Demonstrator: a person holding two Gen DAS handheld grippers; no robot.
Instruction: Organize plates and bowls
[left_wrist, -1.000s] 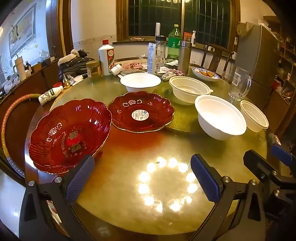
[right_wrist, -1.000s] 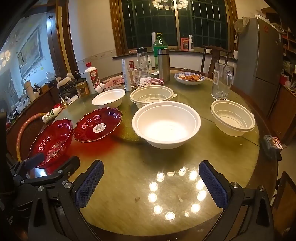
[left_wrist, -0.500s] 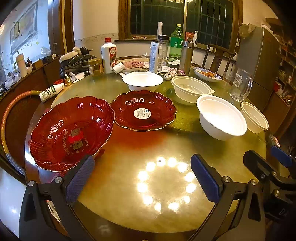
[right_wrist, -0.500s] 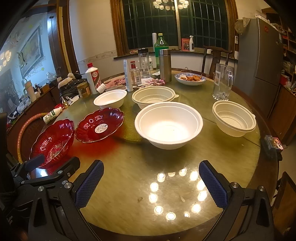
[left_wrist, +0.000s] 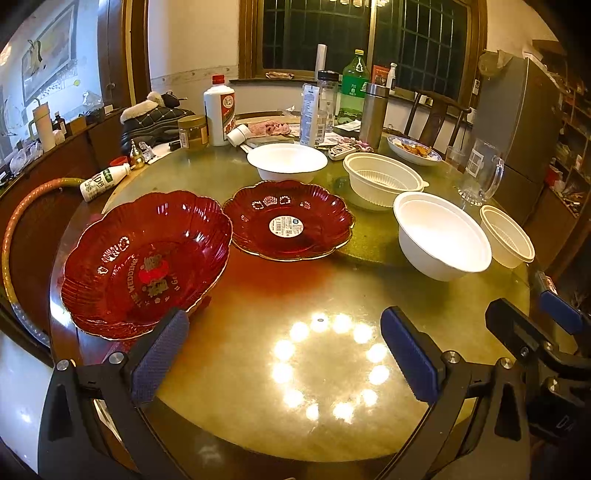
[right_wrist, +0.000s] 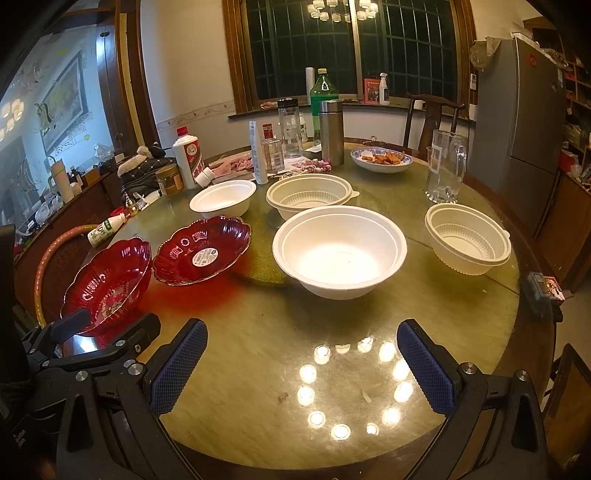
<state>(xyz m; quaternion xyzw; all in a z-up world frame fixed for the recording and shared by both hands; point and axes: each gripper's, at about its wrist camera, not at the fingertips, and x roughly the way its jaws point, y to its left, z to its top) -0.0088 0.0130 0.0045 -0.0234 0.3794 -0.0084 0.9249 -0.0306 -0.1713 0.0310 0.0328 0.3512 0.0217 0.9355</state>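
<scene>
Now, hidden parts: your left tool (left_wrist: 284, 360) covers the near rim of the red bowl (left_wrist: 147, 258); that bowl's far lip is touching or overlapping the red plate (left_wrist: 291, 221), you cannot tell which.
Left tool: spread wide, holding nothing, one blue pad (left_wrist: 160, 356) just beside the red bowl.
Right tool: your right tool (right_wrist: 301, 367) is spread wide too, nothing between its pads, aimed at the big white bowl (right_wrist: 340, 251).
Cut off: the right tool shows only as black frame at the left view's right edge.
Bowls: a small white bowl (right_wrist: 223, 199) and a ribbed bowl (right_wrist: 310, 195) sit behind; a second ribbed bowl (right_wrist: 467, 243) stands apart at the right.
Hard to read: clutter at the back, with bottles and a glass jug (right_wrist: 445, 170).
Edges: a small box (right_wrist: 545, 290) lies at the rim of the surface (right_wrist: 258, 332).
Open room: bare glossy surface before both tools, with lamp glare on it.
</scene>
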